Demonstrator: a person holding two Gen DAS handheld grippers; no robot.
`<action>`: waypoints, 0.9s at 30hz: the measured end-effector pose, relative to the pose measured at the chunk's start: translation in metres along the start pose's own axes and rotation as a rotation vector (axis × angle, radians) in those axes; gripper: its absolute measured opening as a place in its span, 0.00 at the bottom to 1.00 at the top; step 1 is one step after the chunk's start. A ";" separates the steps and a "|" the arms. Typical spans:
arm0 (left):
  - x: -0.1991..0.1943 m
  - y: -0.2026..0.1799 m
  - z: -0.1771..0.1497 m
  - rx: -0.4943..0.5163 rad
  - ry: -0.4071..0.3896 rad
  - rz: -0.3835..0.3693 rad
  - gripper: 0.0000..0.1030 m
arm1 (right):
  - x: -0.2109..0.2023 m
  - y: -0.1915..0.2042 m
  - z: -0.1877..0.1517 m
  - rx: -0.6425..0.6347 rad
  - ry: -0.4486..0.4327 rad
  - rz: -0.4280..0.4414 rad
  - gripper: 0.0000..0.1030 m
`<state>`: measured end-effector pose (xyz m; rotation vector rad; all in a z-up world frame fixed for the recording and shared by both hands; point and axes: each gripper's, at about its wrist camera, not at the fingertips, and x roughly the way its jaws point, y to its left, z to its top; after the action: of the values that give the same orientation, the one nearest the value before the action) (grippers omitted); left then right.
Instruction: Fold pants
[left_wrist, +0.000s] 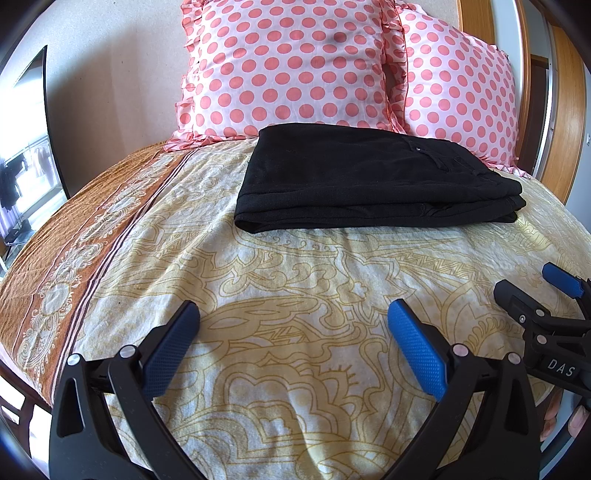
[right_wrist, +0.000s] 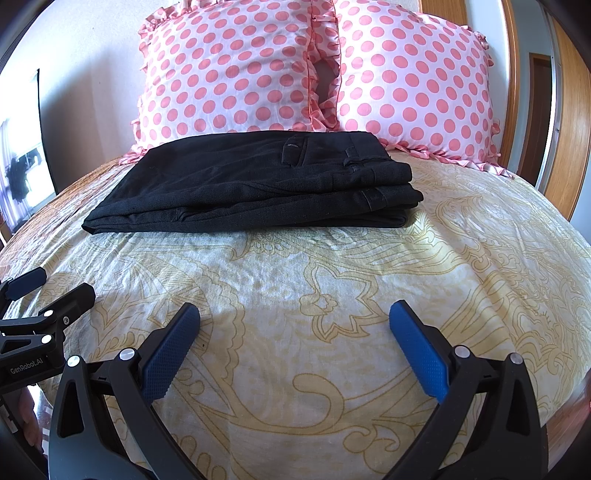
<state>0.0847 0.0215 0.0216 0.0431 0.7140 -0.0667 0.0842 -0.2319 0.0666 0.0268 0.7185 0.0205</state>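
Black pants (left_wrist: 373, 181) lie folded into a flat stack of layers on the bed, just in front of the pillows; the right wrist view shows the pants (right_wrist: 255, 184) with the waistband and a belt loop on top at the right. My left gripper (left_wrist: 293, 314) hovers open over the bedspread, well short of the pants, nothing between its blue pads. My right gripper (right_wrist: 294, 314) is open too, equally far back and empty. Each gripper shows at the edge of the other's view: the right gripper (left_wrist: 532, 284) and the left gripper (right_wrist: 55, 284).
Two pink polka-dot pillows (left_wrist: 291, 66) (right_wrist: 413, 85) lean against the wall behind the pants. The yellow patterned bedspread (left_wrist: 295, 266) has an orange border (left_wrist: 92, 236) on the left. A wooden door frame (right_wrist: 569, 122) stands at the right, a window (left_wrist: 26, 173) at the left.
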 end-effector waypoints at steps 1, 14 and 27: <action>0.000 0.000 0.000 0.000 0.000 0.000 0.98 | 0.000 0.000 0.000 0.000 0.000 0.000 0.99; 0.000 0.000 0.000 0.000 0.000 0.000 0.98 | 0.000 0.000 0.000 0.000 -0.001 0.000 0.99; 0.001 0.001 0.002 -0.001 0.012 -0.003 0.98 | 0.000 0.000 0.000 0.001 -0.002 -0.001 0.99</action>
<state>0.0868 0.0226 0.0228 0.0413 0.7261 -0.0685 0.0843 -0.2316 0.0662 0.0271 0.7166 0.0190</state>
